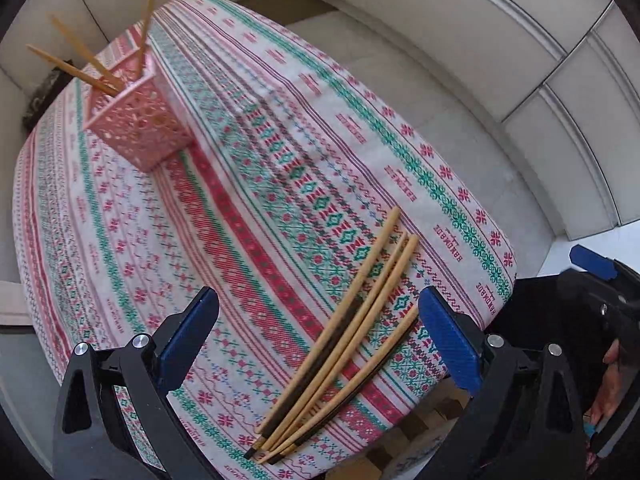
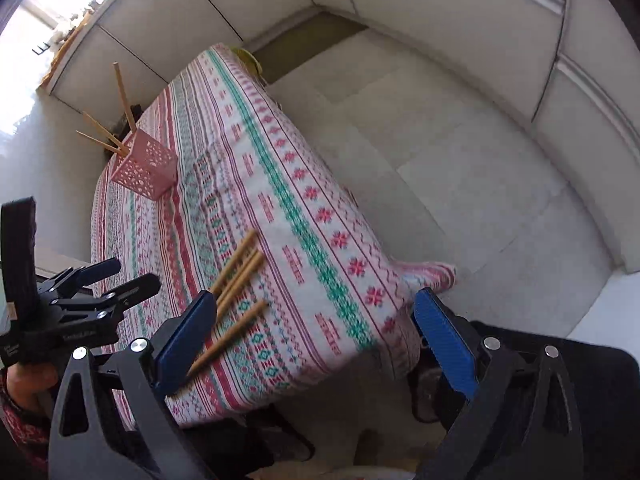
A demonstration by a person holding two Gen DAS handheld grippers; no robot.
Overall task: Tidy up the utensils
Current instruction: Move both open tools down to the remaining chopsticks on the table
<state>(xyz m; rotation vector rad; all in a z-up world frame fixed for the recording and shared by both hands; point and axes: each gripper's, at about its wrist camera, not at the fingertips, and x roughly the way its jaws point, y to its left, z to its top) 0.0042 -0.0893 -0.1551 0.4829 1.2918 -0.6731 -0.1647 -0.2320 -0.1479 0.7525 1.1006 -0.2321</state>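
Chopsticks (image 1: pixel 340 344) between wide-open, empty left gripper (image 1: pixel 320 340), long axis running forward-right. Right gripper (image 2: pixel 312 340) likewise open, empty, offset rightward; left nearer.

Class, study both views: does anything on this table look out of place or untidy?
Yes. Four loose chopsticks lie in a ragged bundle near the table's front edge, far from the pink basket, where three others already stand, leaning at different angles. Both tools, left and right, are open and empty.

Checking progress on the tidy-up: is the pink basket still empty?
No, three chopsticks already stand tilted in the pink basket, while others lie on the tablecloth.
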